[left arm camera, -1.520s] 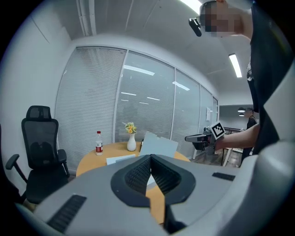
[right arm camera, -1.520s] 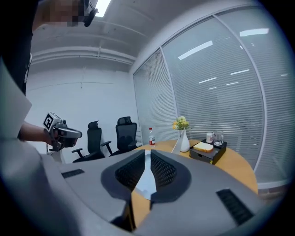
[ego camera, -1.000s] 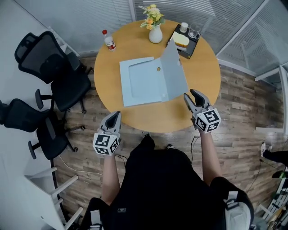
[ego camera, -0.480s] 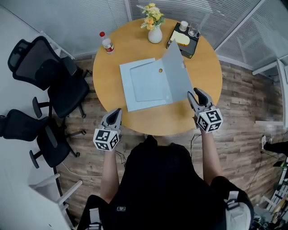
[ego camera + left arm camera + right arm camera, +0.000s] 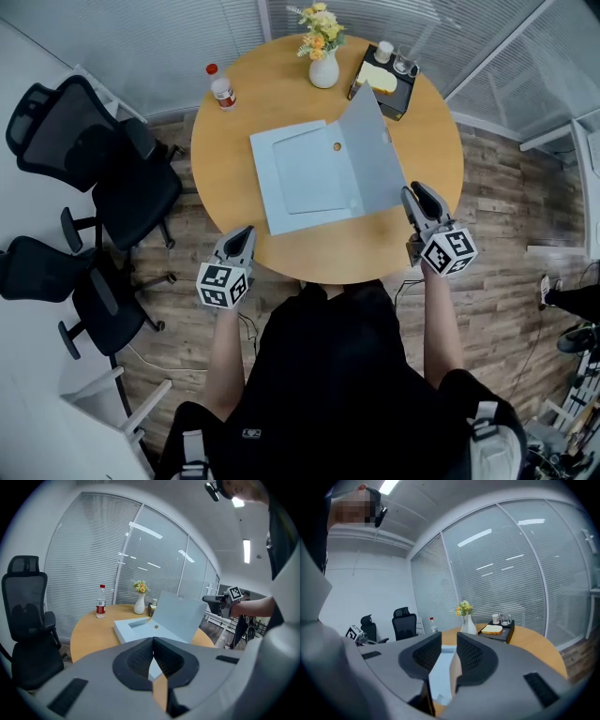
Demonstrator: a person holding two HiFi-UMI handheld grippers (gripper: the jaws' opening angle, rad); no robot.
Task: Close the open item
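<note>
Blue folder [image 5: 305, 178] lying open at the middle of the round table [image 5: 272, 84], cover [image 5: 375, 150] standing up on its right, right gripper [image 5: 412, 192] at the cover's near right corner, parted jaws closing with the cover's edge showing between them, left gripper [image 5: 246, 231] hanging over the table's near left edge, jaws together.

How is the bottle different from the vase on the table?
The bottle is clear with a red cap and red label; the vase is plain white. The vase holds yellow flowers; the bottle is capped. The bottle is slim, the vase rounder. Both stand upright on the round table.
</note>
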